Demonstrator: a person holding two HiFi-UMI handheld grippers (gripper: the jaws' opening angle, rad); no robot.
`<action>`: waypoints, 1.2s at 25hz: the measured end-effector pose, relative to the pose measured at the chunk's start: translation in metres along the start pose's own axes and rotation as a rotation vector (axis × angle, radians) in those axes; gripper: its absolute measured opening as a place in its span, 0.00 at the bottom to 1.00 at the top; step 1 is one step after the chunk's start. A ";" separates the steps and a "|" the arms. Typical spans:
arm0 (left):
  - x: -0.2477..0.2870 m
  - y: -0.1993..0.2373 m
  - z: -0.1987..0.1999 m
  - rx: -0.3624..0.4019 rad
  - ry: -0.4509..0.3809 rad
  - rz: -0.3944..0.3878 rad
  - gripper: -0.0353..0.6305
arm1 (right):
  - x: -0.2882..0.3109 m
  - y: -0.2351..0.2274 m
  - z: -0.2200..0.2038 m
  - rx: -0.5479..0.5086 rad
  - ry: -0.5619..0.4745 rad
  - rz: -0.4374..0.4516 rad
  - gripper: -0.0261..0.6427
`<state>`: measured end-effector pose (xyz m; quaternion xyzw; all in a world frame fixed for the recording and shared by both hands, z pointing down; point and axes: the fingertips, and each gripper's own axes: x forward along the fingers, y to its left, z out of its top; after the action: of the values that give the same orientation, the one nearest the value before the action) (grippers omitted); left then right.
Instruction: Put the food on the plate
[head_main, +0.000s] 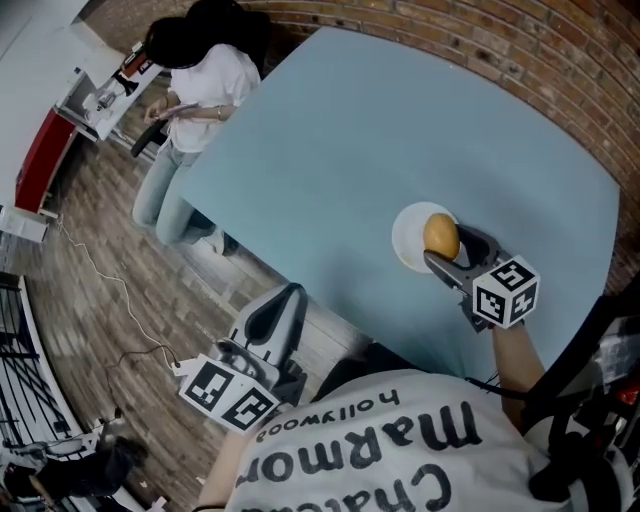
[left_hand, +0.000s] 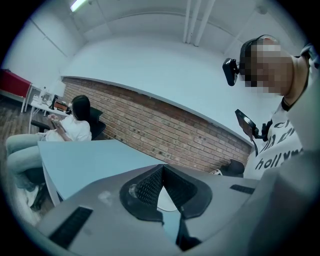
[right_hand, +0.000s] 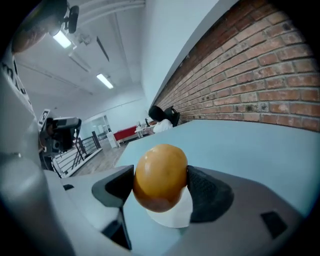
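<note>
A round orange-brown piece of food (head_main: 441, 236) (right_hand: 160, 176) sits between the jaws of my right gripper (head_main: 452, 248) (right_hand: 160, 182), which is shut on it. It hangs just above a small white plate (head_main: 408, 240) (right_hand: 175, 212) on the light blue table (head_main: 380, 130), and it hides part of the plate. My left gripper (head_main: 285, 300) (left_hand: 161, 172) is off the table's near edge, above the wooden floor. Its ribbed pads meet at the tips with nothing between them.
A person in a white top (head_main: 195, 90) sits by the table's far left corner. A curved brick wall (head_main: 560, 60) runs behind the table. The near table edge (head_main: 300, 290) lies just ahead of my left gripper. A cable (head_main: 110, 290) trails on the floor.
</note>
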<state>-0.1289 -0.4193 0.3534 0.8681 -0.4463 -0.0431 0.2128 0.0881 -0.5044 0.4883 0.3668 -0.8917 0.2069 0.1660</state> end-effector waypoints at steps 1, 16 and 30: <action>-0.002 0.002 0.000 -0.001 -0.001 0.009 0.06 | 0.004 -0.003 -0.006 -0.027 0.030 -0.015 0.52; -0.026 0.019 -0.002 -0.017 0.013 0.087 0.06 | 0.036 -0.020 -0.039 -0.266 0.243 -0.156 0.52; -0.020 0.014 -0.001 -0.012 -0.012 0.097 0.06 | 0.037 -0.028 -0.041 -0.308 0.240 -0.138 0.52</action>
<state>-0.1512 -0.4104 0.3583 0.8439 -0.4890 -0.0407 0.2172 0.0889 -0.5243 0.5473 0.3699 -0.8595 0.0985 0.3389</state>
